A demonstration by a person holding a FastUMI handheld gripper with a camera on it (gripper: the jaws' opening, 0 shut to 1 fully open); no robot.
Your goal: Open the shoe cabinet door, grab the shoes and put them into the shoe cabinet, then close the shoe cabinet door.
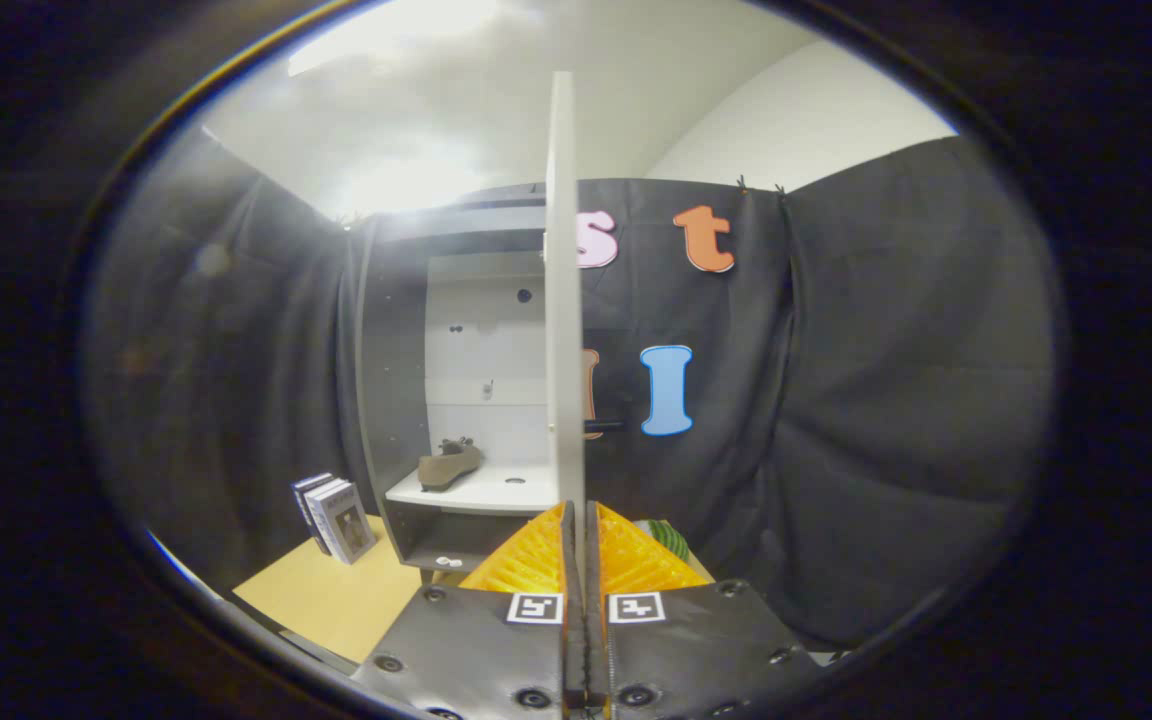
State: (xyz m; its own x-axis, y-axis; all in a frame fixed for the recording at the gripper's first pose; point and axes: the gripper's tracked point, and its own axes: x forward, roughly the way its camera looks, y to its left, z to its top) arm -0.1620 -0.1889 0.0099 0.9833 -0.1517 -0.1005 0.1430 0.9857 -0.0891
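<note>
Booth: black cloth walls [896, 400] hung on all sides, with a white ceiling [556, 90] above that glared brightly near the cabinet's top.
Floor: pale wood-coloured floor [336, 600] lay below the cabinet and to its left.
Cabinet: a tall dark grey shoe cabinet with a white back panel [396, 400] stood open against the cloth, beyond the fingers.
Door: the cabinet's white door [564, 300] stood edge-on, seen as a thin upright strip rising straight from the fingertips; its face and any handle could not be made out.
Gripper: the gripper [579, 520] had its two fingers drawn close together around the door's lower edge, one on each side; whether both pressed on the door could not be told, as the contact was hidden behind the pads.
Shoe: a brown low shoe [448, 465] lay on the white shelf [481, 492] inside the cabinet, left of the door edge, toe pointing left; its far side was lost in shadow.
Lower shelf: small white items [444, 561] sat in the dark compartment below, too small to identify.
Books: a few upright books with pale covers [336, 517] stood on the floor just left of the cabinet.
Green object: a striped green thing [669, 538] peeked out just beyond the right finger, mostly covered by it.
Back panel: several dark holes and a small fitting dotted it, too blurred to name.
</note>
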